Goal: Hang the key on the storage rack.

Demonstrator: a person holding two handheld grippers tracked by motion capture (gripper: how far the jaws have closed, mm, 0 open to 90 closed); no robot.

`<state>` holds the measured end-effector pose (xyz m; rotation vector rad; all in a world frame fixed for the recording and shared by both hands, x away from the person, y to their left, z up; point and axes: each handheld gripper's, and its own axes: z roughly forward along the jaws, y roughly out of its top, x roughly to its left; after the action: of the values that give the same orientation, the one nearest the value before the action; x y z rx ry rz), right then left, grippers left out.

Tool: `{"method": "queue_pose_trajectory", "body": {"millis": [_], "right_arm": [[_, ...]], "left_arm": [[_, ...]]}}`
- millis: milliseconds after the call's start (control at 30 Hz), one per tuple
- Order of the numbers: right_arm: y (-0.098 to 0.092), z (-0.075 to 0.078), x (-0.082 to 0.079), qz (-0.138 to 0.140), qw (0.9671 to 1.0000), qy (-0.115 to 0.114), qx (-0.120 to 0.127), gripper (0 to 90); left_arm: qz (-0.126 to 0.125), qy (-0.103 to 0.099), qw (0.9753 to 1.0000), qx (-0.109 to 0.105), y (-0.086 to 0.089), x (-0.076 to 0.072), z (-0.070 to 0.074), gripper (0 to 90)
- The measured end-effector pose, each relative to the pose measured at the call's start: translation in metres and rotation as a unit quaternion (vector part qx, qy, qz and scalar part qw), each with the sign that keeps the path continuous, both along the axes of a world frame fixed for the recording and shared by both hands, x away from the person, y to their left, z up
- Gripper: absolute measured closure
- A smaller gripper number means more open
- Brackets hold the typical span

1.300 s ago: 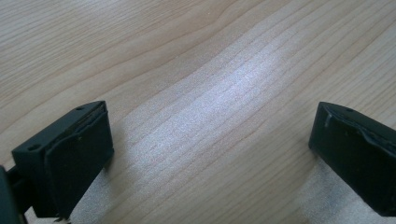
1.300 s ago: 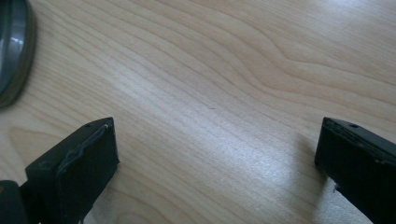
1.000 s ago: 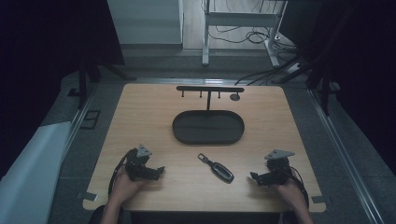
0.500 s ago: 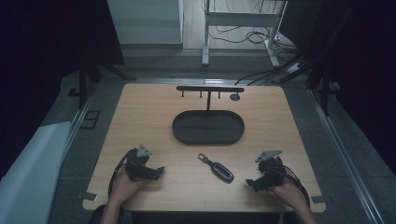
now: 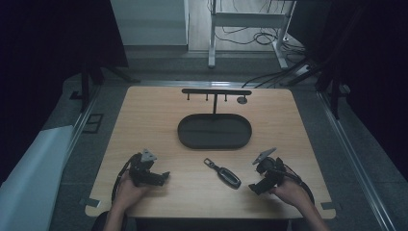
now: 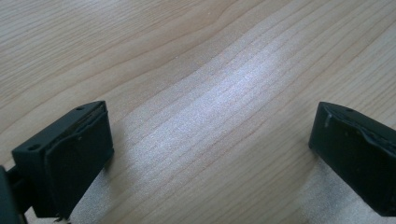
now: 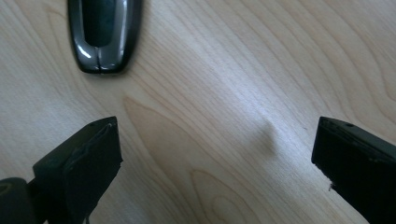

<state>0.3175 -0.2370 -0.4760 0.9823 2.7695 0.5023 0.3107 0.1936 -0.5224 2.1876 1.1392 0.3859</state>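
Right gripper view, key fob (image 7: 103,32) cut off

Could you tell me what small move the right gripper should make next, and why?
Probably ease the right gripper forward and left toward the key fob. Its jaws stand wide open over bare wood, and in the right gripper view the fob lies ahead of the left jaw, not between them. The left gripper rests open, farther off.

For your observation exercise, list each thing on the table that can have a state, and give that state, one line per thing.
Left gripper: open, nothing between its jaws.
Right gripper: open, aimed toward the key fob.
Black and grey car key fob: lying flat on the wooden table, untouched.
Black oval tray: nothing in it.
Black hook rack: upright, hooks bare.
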Motion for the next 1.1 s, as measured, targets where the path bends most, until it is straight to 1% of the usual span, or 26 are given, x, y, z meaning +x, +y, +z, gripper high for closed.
{"method": "queue_pose_trajectory", "body": {"millis": [33,100,167,233,300,400,433,467,500,567,633,667,700,800,900,1000,1067,1100], "right_arm": [[0.0,0.0,0.0,0.0,1.0,0.0,0.0,1.5],[0.007,0.002,0.002,0.012,0.9999,0.008,-0.009,1.5],[0.009,0.002,0.002,0.015,0.9998,0.009,-0.012,1.5],[0.016,0.003,0.004,0.025,0.9994,0.017,-0.019,1.5],[0.018,0.003,0.004,0.028,0.9992,0.018,-0.021,1.5],[0.028,0.005,0.004,0.038,0.9986,0.024,-0.029,1.7],[0.028,0.005,0.004,0.038,0.9986,0.024,-0.029,1.7],[0.033,0.005,0.005,0.045,0.9981,0.028,-0.032,1.7],[0.033,0.005,0.005,0.045,0.9981,0.028,-0.032,1.7],[0.041,0.006,0.005,0.058,0.9971,0.033,-0.036,1.7],[0.044,0.007,0.005,0.062,0.9968,0.034,-0.038,1.7],[0.049,0.006,0.006,0.066,0.9963,0.036,-0.042,1.7],[0.049,0.006,0.006,0.066,0.9963,0.036,-0.042,1.7],[0.06,0.004,0.009,0.069,0.9953,0.043,-0.052,1.7],[0.067,0.004,0.013,0.063,0.9953,0.052,-0.052,2.3],[0.074,0.003,0.017,0.065,0.9948,0.058,-0.053,3.7],[0.08,0.002,0.019,0.066,0.9939,0.065,-0.06,6.1],[0.082,0.002,0.02,0.067,0.9937,0.065,-0.062,7.3]], "left_arm": [[0.0,0.0,1.0,0.0,0.0,0.0,0.0,0.0],[0.0,0.0,1.0,0.0,0.0,0.0,0.0,0.0],[0.0,0.0,1.0,0.0,0.0,0.0,0.0,0.0],[0.0,0.0,1.0,0.0,0.0,0.0,0.0,0.0],[0.0,0.0,1.0,0.0,0.0,0.0,0.0,0.0],[-0.001,0.0,1.0,-0.001,0.0,0.0,0.0,0.0],[0.0,0.0,1.0,-0.001,0.0,0.0,0.0,0.0],[-0.001,0.0,1.0,-0.001,0.0,0.0,0.0,0.0],[-0.001,0.0,1.0,-0.001,0.0,0.0,0.0,0.0],[-0.001,0.0,1.0,-0.001,0.0,0.0,0.0,0.0],[-0.001,0.0,1.0,-0.001,0.0,0.0,0.0,0.0],[0.0,-0.001,1.0,-0.001,0.0,0.0,0.0,0.0],[0.0,-0.001,1.0,-0.001,0.0,0.0,0.0,0.0],[0.0,-0.001,1.0,-0.001,0.0,0.0,0.0,0.0],[-0.001,0.0,1.0,-0.001,0.0,0.0,0.0,0.0],[0.0,-0.001,1.0,-0.001,0.0,0.0,0.0,0.0],[-0.001,0.0,1.0,-0.001,0.0,0.0,0.0,0.0],[0.0,-0.001,1.0,-0.001,0.0,0.0,0.0,0.0]]}}
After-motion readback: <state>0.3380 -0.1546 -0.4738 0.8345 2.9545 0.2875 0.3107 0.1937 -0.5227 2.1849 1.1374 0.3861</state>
